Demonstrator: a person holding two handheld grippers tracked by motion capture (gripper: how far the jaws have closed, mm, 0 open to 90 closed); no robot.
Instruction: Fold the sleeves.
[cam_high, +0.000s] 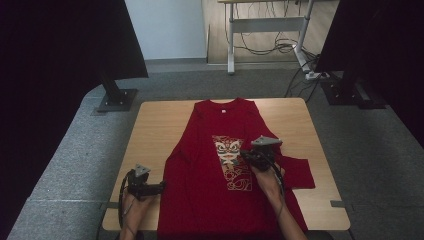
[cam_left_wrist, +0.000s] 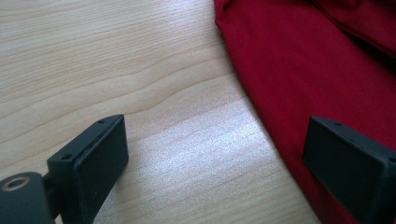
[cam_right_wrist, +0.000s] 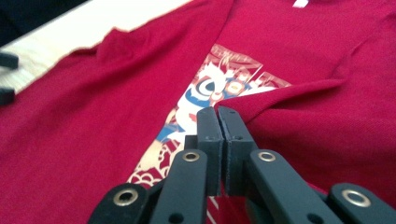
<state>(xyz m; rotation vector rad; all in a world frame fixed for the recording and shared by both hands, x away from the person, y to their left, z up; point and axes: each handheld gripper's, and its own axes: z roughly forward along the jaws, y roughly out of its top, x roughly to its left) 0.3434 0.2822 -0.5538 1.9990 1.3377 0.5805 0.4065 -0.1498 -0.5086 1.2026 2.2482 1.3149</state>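
Your red shirt (cam_high: 210, 165) lies flat on the counter (cam_high: 150, 130), front up w/ the picture showing. Your right hand-held gripper (cam_right_wrist: 218, 112) is pinched tight on a fold of the shirt's side, pulled in over the middle. Left hand-held gripper (cam_left_wrist: 215, 154) is wide open, holding nothing, by the shirt's edge. I'd say folding's just begun: other side & bottom left.
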